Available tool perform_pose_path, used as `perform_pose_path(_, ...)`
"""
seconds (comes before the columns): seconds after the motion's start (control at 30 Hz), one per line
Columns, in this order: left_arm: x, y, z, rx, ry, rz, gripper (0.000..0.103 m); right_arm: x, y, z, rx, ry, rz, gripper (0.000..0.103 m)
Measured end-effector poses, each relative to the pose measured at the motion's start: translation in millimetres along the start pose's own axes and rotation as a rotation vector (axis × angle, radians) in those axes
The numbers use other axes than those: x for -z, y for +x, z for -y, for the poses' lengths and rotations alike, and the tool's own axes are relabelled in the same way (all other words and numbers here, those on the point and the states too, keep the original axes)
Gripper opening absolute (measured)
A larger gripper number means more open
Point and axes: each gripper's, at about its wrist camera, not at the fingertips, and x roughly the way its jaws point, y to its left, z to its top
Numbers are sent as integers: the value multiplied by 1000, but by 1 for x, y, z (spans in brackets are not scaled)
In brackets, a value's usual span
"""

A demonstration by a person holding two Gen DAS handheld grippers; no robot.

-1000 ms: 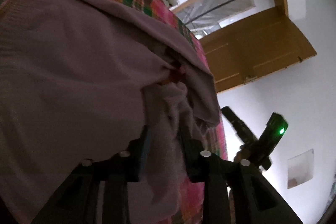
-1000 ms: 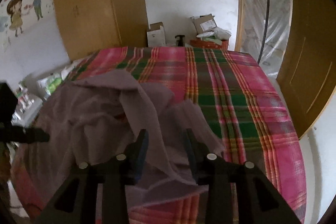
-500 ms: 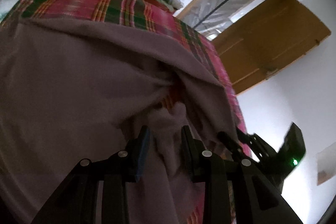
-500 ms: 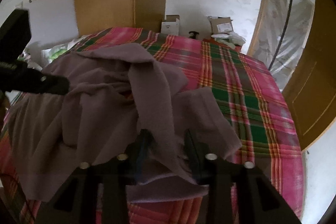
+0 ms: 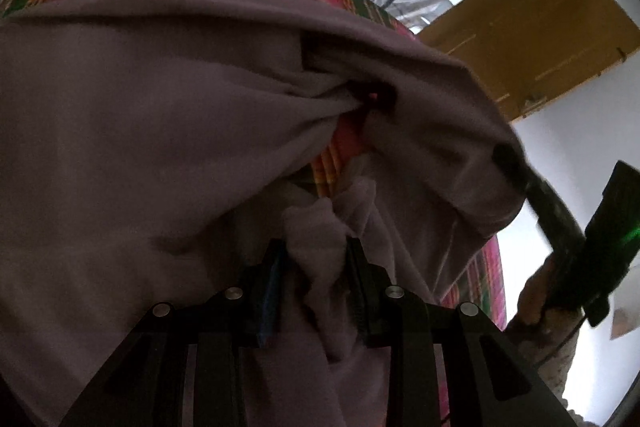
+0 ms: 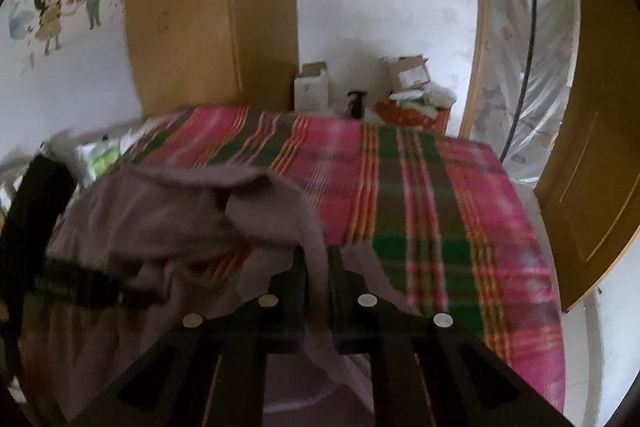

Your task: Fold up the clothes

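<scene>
Plaid bedspread (image 6: 420, 195) under our mauve garment (image 5: 140, 115), cupboard (image 6: 208, 7) + boxes (image 6: 404, 75) behind. L gripper (image 5: 316, 259) clamps a bunched fold; R gripper (image 6: 318, 259) pinches another (cloth blocks both views); door (image 6: 592, 115) at right.

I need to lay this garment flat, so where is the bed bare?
The plaid bedspread is bare on its right half, between the mauve garment and the wooden door. The left side is crowded with bunched cloth.
</scene>
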Motion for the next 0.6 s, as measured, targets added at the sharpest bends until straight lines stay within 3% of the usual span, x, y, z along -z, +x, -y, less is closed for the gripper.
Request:
perform_pose_path(0.2, 6, -8, -1, 8, 26, 0, 31, -31, 13, 7, 56, -28, 50, 9)
perform_pose_path(0.37, 13, -11, -3, 16, 52, -3, 31, -57, 28, 19, 109, 21, 77, 9)
perform_pose_path(0.6, 14, -16, -16, 51, 40, -8, 31, -83, 76, 29, 119, 58, -1, 9)
